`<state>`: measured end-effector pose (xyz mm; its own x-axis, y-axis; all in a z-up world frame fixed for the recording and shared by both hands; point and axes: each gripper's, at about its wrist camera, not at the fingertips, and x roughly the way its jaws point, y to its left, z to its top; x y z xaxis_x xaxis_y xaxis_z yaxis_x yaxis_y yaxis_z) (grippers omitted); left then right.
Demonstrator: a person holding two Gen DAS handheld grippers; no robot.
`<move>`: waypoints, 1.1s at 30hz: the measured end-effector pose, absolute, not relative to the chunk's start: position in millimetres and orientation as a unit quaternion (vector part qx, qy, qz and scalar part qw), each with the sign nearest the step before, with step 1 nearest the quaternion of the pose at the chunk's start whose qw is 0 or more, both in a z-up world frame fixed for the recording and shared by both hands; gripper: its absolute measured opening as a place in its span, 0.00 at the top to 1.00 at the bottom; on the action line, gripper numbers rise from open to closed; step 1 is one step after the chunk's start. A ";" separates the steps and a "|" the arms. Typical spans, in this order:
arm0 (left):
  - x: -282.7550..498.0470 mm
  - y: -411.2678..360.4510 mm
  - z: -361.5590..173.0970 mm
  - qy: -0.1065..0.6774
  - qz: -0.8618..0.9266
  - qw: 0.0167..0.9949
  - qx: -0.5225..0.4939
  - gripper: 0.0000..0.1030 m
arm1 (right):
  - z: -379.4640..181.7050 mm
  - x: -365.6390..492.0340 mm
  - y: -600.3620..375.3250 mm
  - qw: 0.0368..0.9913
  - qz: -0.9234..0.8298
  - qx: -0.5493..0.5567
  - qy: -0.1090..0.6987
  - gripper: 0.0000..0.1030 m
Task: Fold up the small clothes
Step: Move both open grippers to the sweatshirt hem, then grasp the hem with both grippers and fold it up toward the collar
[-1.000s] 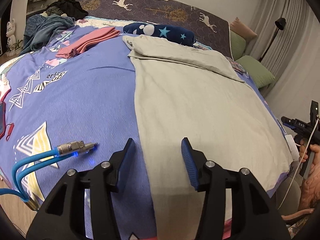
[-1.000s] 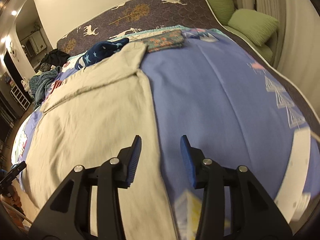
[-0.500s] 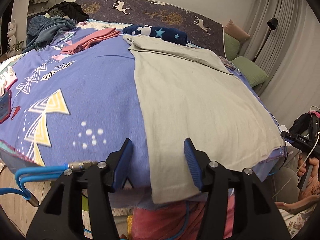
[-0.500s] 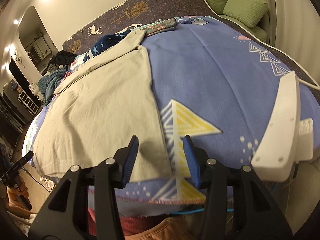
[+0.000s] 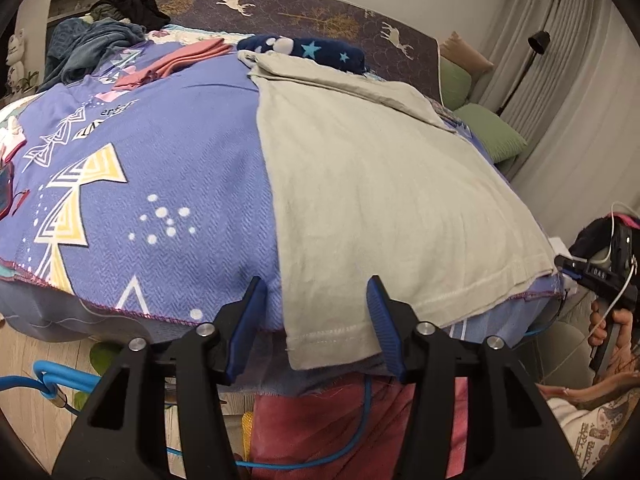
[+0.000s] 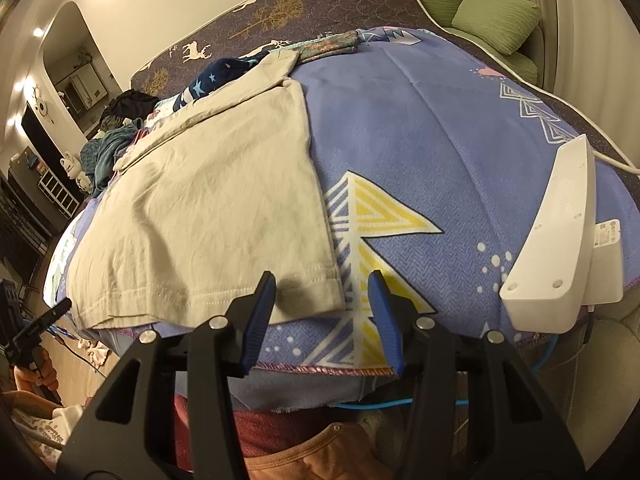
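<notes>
Beige garment (image 5: 372,184) lies spread flat over the purple patterned blanket (image 5: 176,168), filling the centre and right of the left wrist view, its stitched hem at the near edge of the bed and one corner hanging over that edge. In the right wrist view the same garment (image 6: 208,200) fills the left half of the frame, with its hem corner low in the middle.

At the bottom centre of the left wrist view, the left gripper (image 5: 316,320) sits with its jaws apart; they have just been closing, and the hanging hem corner lies between the blue pads without being pressed. The right gripper (image 6: 322,312), at the bottom centre of its own view, also has its jaws apart, having just been opening; the hem corner sits just ahead of the gap, nothing pinched.

A white bracket-shaped device (image 6: 560,236) rests on the blanket at the right of the right wrist view. Folded pink cloth (image 5: 180,60) and a navy star-print piece (image 5: 316,50) lie near the top of the left wrist view, in front of the dark deer-print headboard (image 5: 320,8). Green cushions (image 6: 496,4) occupy the upper right of the right wrist view.
</notes>
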<state>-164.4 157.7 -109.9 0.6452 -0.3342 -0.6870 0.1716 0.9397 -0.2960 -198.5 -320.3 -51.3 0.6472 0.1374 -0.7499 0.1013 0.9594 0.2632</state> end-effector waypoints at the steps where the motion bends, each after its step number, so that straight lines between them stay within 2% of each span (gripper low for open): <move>1: -163.9 157.2 -109.8 0.397 -0.139 0.902 -0.098 0.80 | -51.1 -197.5 -320.0 0.897 0.007 0.140 0.418 0.59; 2: -163.3 158.7 -108.5 0.396 -0.143 0.901 -0.103 0.97 | -50.4 -196.6 -318.9 0.898 0.010 0.138 0.417 0.83; 3: -161.8 163.2 -105.7 0.395 -0.155 0.897 -0.123 0.99 | -49.1 -194.8 -318.8 0.897 0.024 0.150 0.415 0.94; 6: -162.9 175.1 -86.2 0.364 -0.177 0.898 -0.172 0.99 | -40.9 -193.0 -325.5 0.894 0.041 0.199 0.399 0.95; 11: -163.3 179.6 -41.6 0.302 -0.190 0.918 -0.171 0.99 | -9.8 -187.7 -334.4 0.902 0.068 0.238 0.352 0.95; 19: -142.3 172.6 -1.5 0.262 -0.173 0.939 -0.140 0.99 | 37.2 -167.5 -323.7 0.923 0.087 0.219 0.303 0.95; 33: -73.8 170.1 48.8 0.224 -0.138 0.956 -0.129 0.99 | 99.9 -84.4 -307.9 0.955 0.053 0.157 0.246 0.95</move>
